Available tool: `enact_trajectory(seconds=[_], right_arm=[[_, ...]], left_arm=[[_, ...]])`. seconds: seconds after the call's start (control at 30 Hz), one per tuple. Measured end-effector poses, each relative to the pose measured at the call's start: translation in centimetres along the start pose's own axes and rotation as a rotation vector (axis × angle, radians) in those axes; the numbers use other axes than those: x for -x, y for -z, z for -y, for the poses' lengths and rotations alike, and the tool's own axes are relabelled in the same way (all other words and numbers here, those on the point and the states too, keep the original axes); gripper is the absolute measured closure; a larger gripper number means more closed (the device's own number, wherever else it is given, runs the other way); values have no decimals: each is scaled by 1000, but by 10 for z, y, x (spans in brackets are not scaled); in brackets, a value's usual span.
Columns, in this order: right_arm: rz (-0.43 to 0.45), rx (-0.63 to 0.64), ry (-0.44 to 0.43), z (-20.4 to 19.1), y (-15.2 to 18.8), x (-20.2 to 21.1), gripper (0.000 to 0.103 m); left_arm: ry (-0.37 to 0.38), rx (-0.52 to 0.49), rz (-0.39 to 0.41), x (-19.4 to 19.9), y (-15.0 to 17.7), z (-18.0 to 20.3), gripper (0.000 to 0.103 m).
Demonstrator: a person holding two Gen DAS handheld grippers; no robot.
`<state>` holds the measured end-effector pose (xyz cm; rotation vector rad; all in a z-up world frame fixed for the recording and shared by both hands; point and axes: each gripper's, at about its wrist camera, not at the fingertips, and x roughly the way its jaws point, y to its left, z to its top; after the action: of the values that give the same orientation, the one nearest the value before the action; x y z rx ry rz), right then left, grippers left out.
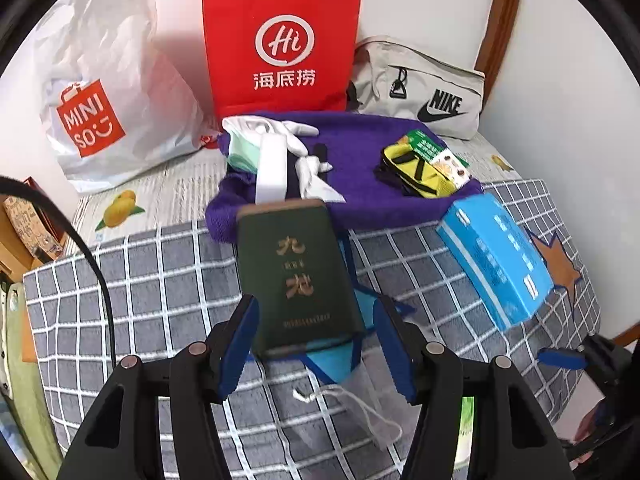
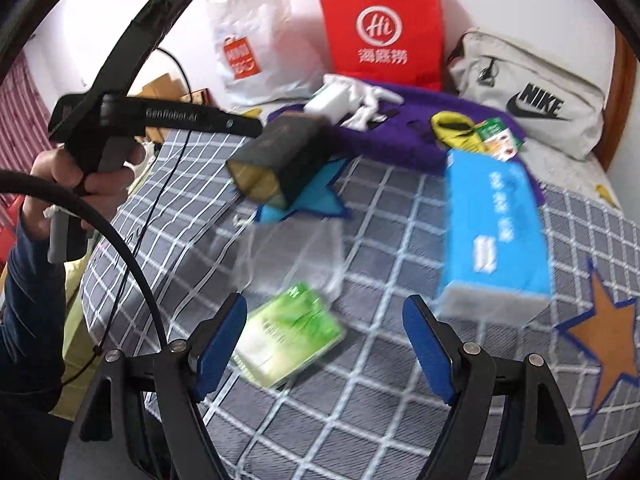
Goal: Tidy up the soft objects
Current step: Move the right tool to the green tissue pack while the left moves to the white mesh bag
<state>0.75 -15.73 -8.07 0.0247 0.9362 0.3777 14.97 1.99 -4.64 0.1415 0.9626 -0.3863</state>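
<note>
A dark green pack with gold characters point(image 1: 298, 276) sits between the fingers of my left gripper point(image 1: 316, 344); the left finger touches it, the right finger stands a little off, so the grip is unclear. In the right wrist view the pack point(image 2: 280, 156) hangs above the checked blanket. My right gripper point(image 2: 324, 344) is open and empty above a green tissue pack point(image 2: 292, 332). A blue tissue box point(image 2: 496, 236) lies to the right. A purple towel point(image 1: 368, 184) carries white gloves point(image 1: 304, 148) and yellow socks point(image 1: 420, 172).
A white Miniso bag point(image 1: 104, 92), a red paper bag point(image 1: 280, 44) and a grey Nike pouch point(image 1: 424, 88) stand against the wall. A clear drawstring pouch point(image 2: 296, 256) lies on the blanket point(image 1: 160, 280). The bed edge is at the left.
</note>
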Motion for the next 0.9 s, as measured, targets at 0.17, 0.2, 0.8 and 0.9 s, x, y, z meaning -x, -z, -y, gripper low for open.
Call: enact_trajectory(seconds=[0.17,0.2,0.8,0.9], right_arm=[[-22,81,-5,-17,16,-20,23],[-26,114,11,-21,19,-24,23],[-19,228,34,-25,31,-65,18],[-18,225,35,-25,31,-68,20]], left_arm=[[-3,-12,-6,0,17,2,46],[-1,-11,-8,-1,20,2,46],[59,41,-73,-21,53,-3,46],[63,30,-84,-23,57,1,46]])
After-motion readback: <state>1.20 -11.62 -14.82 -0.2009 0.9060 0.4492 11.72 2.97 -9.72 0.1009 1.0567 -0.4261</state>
